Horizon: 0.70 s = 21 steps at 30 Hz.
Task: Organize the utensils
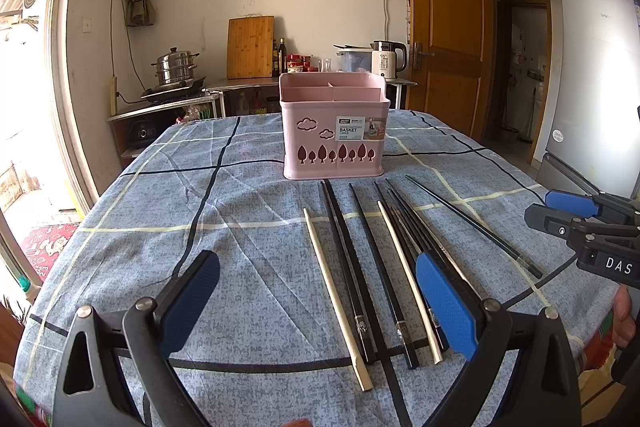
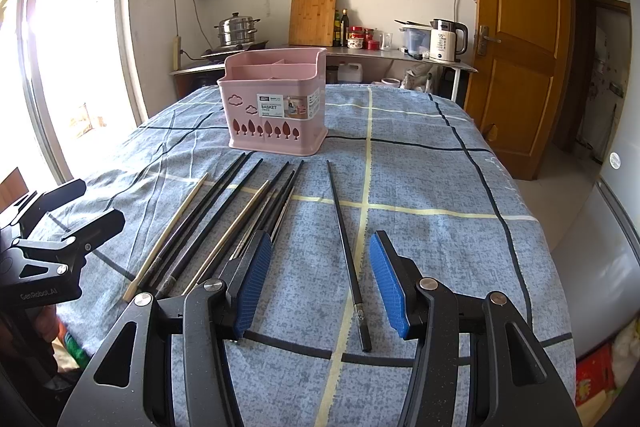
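Note:
A pink utensil basket (image 1: 334, 135) with inner compartments stands upright on the table; it also shows in the right wrist view (image 2: 276, 111). Several chopsticks lie in front of it: black ones (image 1: 360, 267) and two pale wooden ones (image 1: 336, 299). One black chopstick (image 2: 346, 251) lies apart to the right. My left gripper (image 1: 320, 307) is open and empty, above the near ends of the bunch. My right gripper (image 2: 320, 279) is open and empty, its jaws on either side of the lone black chopstick, above it.
The table wears a blue checked cloth (image 1: 160, 227). Behind it a counter (image 2: 360, 53) holds a steamer pot, cutting board, bottles and kettle. A wooden door (image 2: 520, 27) and a fridge (image 1: 592, 87) stand to the right. A window is at the left.

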### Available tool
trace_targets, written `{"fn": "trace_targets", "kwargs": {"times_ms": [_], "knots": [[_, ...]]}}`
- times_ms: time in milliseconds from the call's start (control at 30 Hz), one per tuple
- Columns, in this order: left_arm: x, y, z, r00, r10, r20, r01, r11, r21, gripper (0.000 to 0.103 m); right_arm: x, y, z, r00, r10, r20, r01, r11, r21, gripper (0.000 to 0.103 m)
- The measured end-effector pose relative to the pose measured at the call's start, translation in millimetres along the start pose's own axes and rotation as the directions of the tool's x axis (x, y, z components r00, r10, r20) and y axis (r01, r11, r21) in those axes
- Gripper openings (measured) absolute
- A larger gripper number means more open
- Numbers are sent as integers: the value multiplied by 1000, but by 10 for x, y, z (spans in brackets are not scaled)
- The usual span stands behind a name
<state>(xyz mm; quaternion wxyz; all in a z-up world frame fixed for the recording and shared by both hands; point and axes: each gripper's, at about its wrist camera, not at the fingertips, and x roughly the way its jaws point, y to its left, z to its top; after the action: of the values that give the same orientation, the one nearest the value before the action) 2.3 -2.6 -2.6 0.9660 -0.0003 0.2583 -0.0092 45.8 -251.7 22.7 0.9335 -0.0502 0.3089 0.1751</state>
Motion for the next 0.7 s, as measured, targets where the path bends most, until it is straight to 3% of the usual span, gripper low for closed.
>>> {"fn": "trace_targets", "kwargs": {"times_ms": [700], "knots": [[-1,-23,-14,1000,-2,-2,2,1000,1,100,-5,-4,-4,1000,-1,-1,1,1000,0,52]]}}
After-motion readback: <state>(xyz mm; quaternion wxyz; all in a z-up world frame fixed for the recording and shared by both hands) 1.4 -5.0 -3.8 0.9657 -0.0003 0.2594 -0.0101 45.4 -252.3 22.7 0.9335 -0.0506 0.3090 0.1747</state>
